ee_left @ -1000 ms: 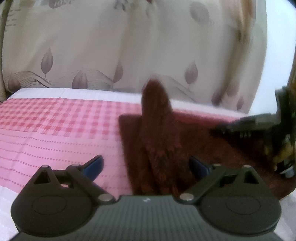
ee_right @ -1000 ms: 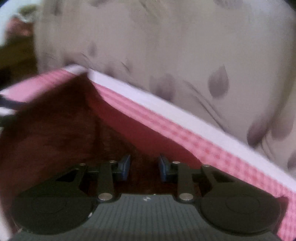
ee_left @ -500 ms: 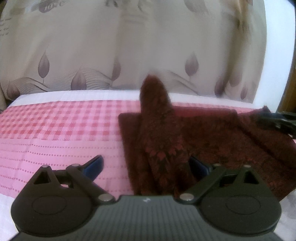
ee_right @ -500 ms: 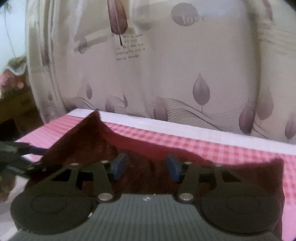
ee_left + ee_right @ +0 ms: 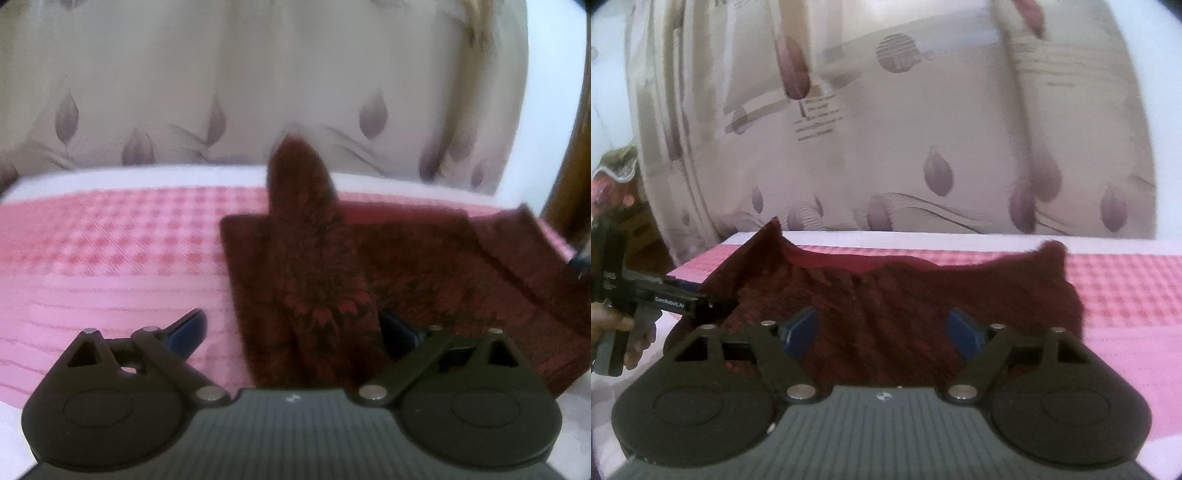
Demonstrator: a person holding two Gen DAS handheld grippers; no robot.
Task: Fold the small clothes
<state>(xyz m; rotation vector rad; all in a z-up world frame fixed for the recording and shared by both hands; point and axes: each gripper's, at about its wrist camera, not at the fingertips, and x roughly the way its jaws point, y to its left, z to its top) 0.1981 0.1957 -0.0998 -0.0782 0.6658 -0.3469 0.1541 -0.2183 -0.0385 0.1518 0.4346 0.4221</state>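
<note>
On the pink checked bedcover (image 5: 110, 258) lies the dark red cloth (image 5: 424, 280), spread flat toward three o'clock in the left wrist view, with one fold of it standing up in a peak at twelve o'clock from the camera. The left gripper (image 5: 291, 332) has its jaws spread wide; the raised fold runs up between them close to the right blue pad, but whether that pad touches the fabric cannot be told, and the left pad stands clear over the bedcover.

From the right wrist view, the cloth (image 5: 886, 295) lies just ahead of the right gripper (image 5: 882, 328), its far edge lifted into two points, one at eleven o'clock and one at one o'clock. The right gripper's jaws are opening; the cloth sits between and under them, and the blue pads do not press on it. At nine o'clock in this view the left gripper (image 5: 713, 304) reaches in to the cloth's edge, carried by a hand (image 5: 624, 328) at the picture's left border.

Behind the bed hangs a pale curtain (image 5: 923, 129) printed with purple leaves. Both views are somewhat blurred.
</note>
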